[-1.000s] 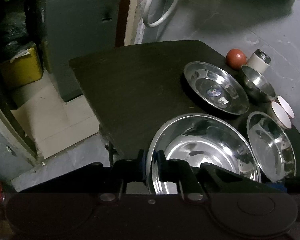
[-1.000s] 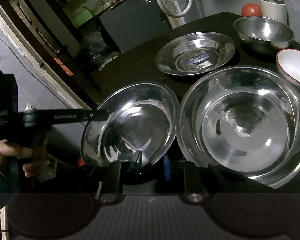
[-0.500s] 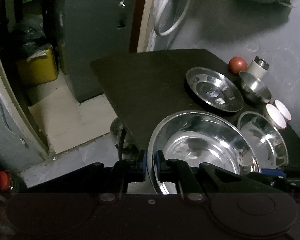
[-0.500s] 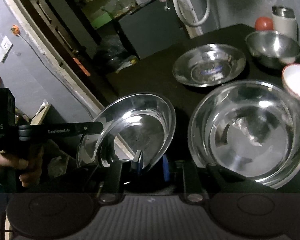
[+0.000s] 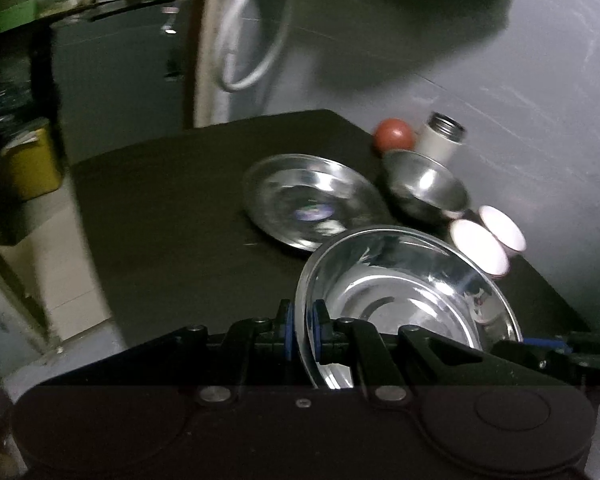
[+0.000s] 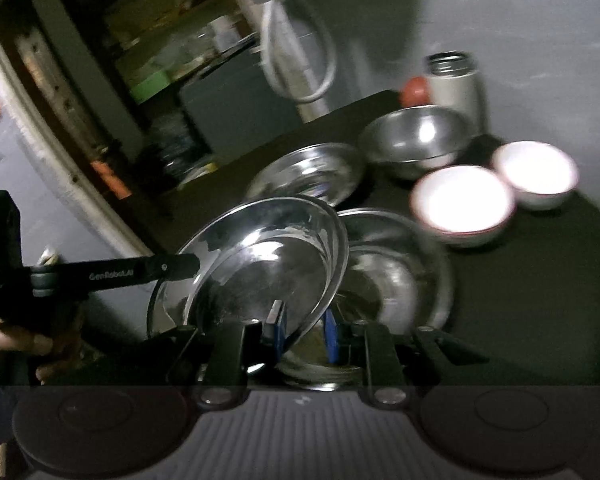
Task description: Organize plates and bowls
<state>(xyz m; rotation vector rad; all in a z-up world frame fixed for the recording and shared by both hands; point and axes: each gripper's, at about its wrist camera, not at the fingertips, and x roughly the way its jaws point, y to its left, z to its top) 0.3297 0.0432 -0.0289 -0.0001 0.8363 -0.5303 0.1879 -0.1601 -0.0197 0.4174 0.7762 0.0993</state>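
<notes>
A shiny steel plate hangs tilted above the dark table. My left gripper is shut on its near rim. In the right wrist view the same plate leans over a larger steel bowl that rests on the table. Its lower rim sits between the blue pads of my right gripper, which is shut on it. The left gripper's arm reaches the plate's far-left rim, with a hand behind it.
On the table farther back lie a second steel plate, a small steel bowl, two white bowls, a red ball and a white flask. A grey wall is on the right. The table edge and floor are on the left.
Both grippers have lifted the steel plate off the table and carried it toward the larger bowl. It now tilts more steeply above the bowl. Both views are motion-blurred.
</notes>
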